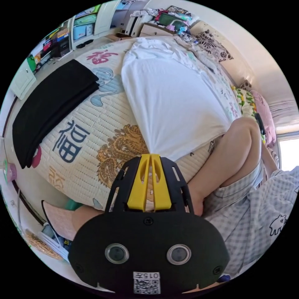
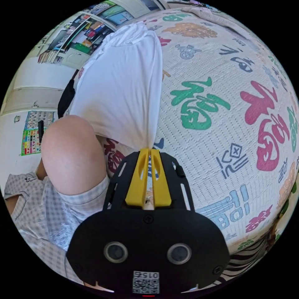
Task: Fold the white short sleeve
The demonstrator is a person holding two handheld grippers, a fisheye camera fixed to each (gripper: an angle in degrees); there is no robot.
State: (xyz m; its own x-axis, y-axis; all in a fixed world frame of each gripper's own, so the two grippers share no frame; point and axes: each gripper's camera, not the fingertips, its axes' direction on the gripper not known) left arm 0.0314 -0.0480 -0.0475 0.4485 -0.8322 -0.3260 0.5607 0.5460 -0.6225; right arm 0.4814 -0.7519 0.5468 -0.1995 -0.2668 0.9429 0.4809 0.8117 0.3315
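Left gripper (image 1: pixel 151 155) jaws pinching hem corner of white short sleeve (image 1: pixel 171 102); right gripper (image 2: pixel 149 150) jaws pinching other corner; shirt stretched over patterned quilt (image 2: pixel 218 124).

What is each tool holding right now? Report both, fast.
Left tool: closed, pinching a corner of the white short-sleeve shirt.
Right tool: closed on another corner of the same shirt.
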